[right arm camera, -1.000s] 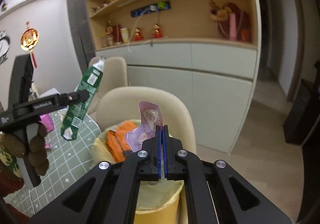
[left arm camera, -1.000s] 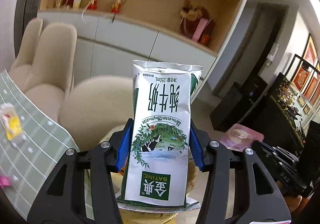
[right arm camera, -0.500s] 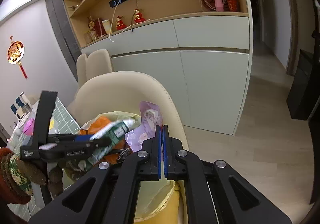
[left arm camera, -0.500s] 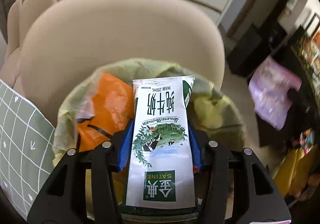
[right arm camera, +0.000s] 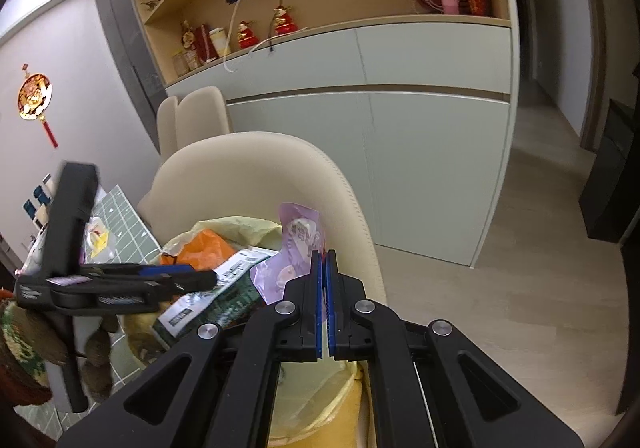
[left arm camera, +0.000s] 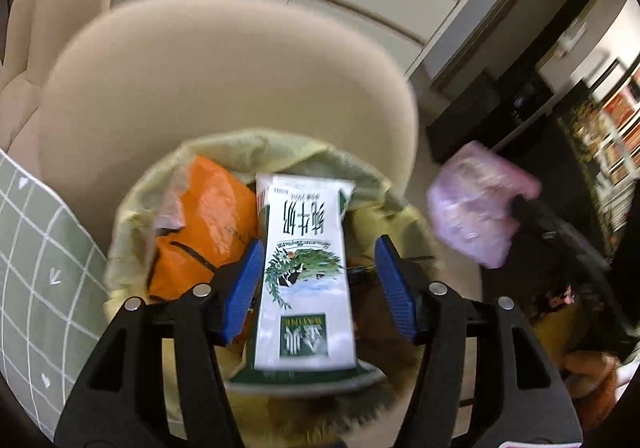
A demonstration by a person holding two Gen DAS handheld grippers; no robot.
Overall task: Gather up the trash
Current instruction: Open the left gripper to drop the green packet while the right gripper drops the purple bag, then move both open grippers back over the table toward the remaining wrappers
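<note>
Two grippers hang over the lined bin [left arm camera: 132,199]: left gripper [left arm camera: 318,280], jaws opening, frees the milk carton [left arm camera: 306,268] at six o'clock, while right gripper [right arm camera: 323,280] pinches a pink wrapper [right arm camera: 298,244] for dropping next.

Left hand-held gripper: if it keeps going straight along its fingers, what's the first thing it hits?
Probably the trash in the lined bin: the left hand-held gripper points down into it, jaws opening around the milk carton, with the orange bag just ahead. Depth is unclear.
</note>
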